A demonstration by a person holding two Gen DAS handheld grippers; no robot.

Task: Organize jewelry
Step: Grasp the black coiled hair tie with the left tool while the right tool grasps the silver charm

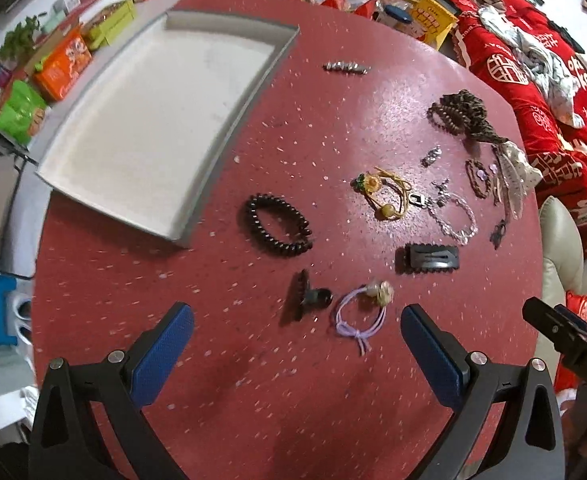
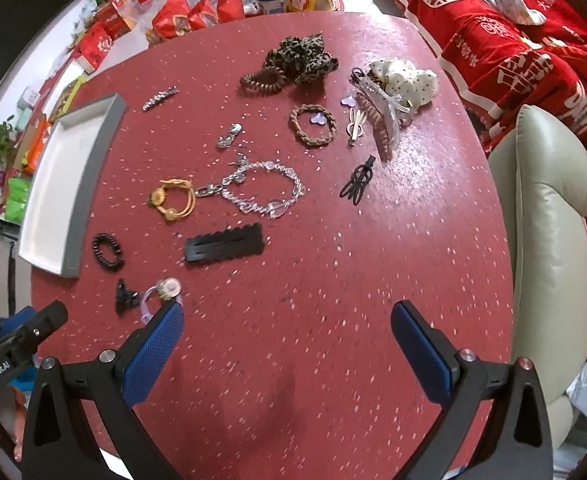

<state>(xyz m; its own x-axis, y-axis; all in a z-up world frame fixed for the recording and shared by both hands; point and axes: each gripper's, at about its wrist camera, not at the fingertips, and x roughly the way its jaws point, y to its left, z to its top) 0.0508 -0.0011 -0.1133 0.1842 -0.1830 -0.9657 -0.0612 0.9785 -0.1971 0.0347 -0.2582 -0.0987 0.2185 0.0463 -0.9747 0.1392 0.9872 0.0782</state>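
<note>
A white tray with a grey rim [image 1: 229, 136] [image 2: 93, 168] lies empty at the left of the round red table [image 1: 293, 380]. Jewelry is scattered to its right: a black coil hair tie [image 1: 279, 226] [image 2: 108, 251], a small black claw clip [image 1: 307, 296] [image 2: 124, 296], a lilac hair tie with a flower [image 1: 363, 312] [image 2: 161, 294], a black snap clip [image 1: 429, 258] [image 2: 224, 247], a yellow bracelet [image 1: 385, 194] [image 2: 173, 198] and a crystal bracelet [image 2: 261, 192]. My left gripper [image 1: 297, 332] hangs open just short of the claw clip and lilac tie. My right gripper [image 2: 287, 332] is open over bare table.
Farther back lie a rhinestone barrette [image 1: 345, 67], a leopard scrunchie [image 2: 301, 60], a brown braided band [image 2: 313, 126] and a dotted white bow [image 2: 407, 80]. Snack boxes crowd the table's far side. A red blanket [image 2: 513, 40] and a cream sofa arm [image 2: 549, 208] flank the right.
</note>
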